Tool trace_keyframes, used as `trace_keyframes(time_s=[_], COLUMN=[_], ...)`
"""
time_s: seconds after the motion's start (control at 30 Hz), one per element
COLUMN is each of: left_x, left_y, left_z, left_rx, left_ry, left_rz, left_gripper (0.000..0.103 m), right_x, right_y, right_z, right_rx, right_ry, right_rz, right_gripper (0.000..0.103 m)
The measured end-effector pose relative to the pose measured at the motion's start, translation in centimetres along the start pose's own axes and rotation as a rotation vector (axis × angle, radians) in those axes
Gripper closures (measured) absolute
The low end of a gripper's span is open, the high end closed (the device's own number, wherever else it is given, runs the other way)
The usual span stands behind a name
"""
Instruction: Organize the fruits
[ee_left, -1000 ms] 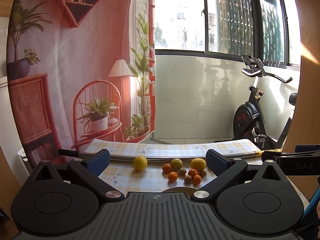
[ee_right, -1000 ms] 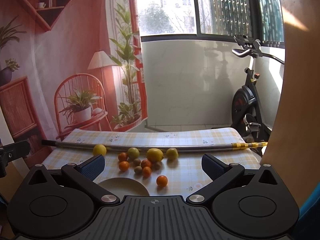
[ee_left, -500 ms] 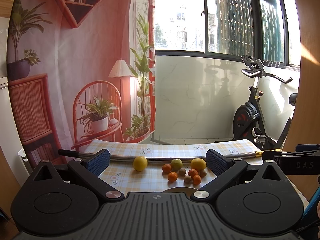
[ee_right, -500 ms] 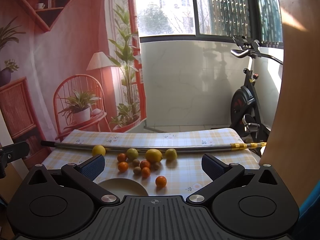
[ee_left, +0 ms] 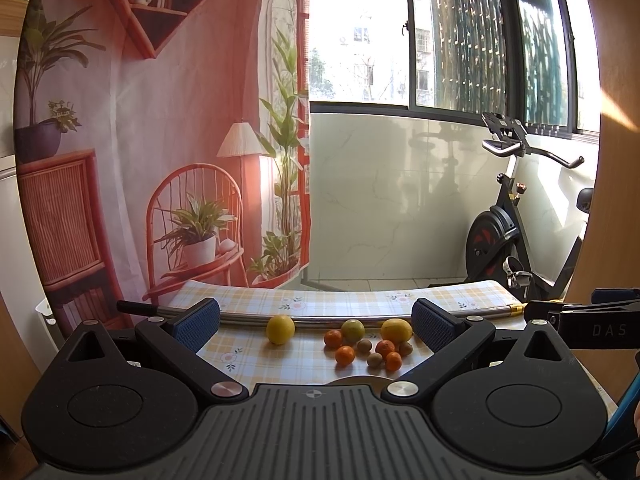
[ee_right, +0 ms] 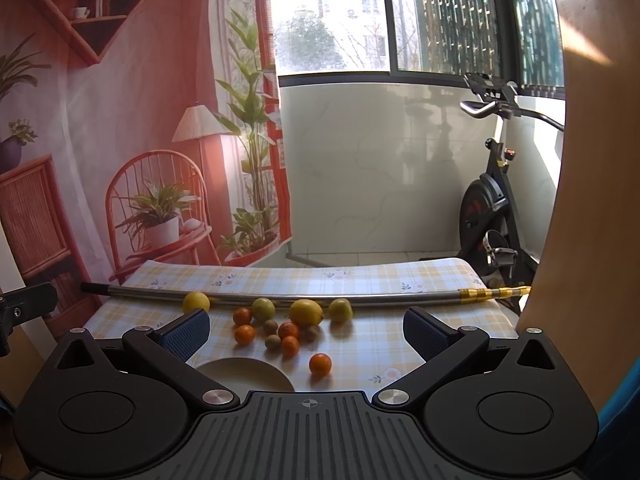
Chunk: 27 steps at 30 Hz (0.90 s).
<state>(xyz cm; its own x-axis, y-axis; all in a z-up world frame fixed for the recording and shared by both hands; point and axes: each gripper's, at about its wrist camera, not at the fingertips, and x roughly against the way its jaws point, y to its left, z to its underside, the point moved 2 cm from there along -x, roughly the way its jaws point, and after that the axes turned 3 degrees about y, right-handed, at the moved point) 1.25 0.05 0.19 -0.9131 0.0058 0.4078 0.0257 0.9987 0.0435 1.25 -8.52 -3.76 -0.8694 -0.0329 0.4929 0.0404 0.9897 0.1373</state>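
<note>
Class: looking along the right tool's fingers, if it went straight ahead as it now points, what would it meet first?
Probably the cluster of small oranges and kiwis on the table, with the lone orange just right of centre. The right tool is open and holds nothing. Depth and height are unclear, so it might pass above them.

The only legible text is the pale lettering "DAS" on the black body of the right claw, seen at the right edge of the left wrist view.
</note>
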Motion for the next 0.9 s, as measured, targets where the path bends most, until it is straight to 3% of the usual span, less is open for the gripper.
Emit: trace_keyframes(time_s=[0.33,0.5,0.67,0.9], left_x=[-0.6,-2.9,-6.5,-10.9], left_y=[0.6,2.9,6.0,9.1], left_z=[-0.3,0.0,0.6,1.4], left_rx=[0.015,0.081,0.150,0.163], left_ry=[0.015,0.030,0.046,0.017], left_rz=[-0.015,0.073,0.033,-0.067], left_gripper=[0.000,0.000,0.004,0.007], right_x=[0.0,-0.6,-3.1,-9.5], right_y=[-0.2,-0.8,-2.8,-7.2], right_z=[-0.2,-0.5,-1.4,-0.7], right_rx=[-0.012,0.004,0.016,-0.090], right_ry=[0.004,-0.019,-0.055,0.004], right_rz=[0.000,0.014,0.026,-0.016], right_gripper=[0.000,0.000,0.000,0.000])
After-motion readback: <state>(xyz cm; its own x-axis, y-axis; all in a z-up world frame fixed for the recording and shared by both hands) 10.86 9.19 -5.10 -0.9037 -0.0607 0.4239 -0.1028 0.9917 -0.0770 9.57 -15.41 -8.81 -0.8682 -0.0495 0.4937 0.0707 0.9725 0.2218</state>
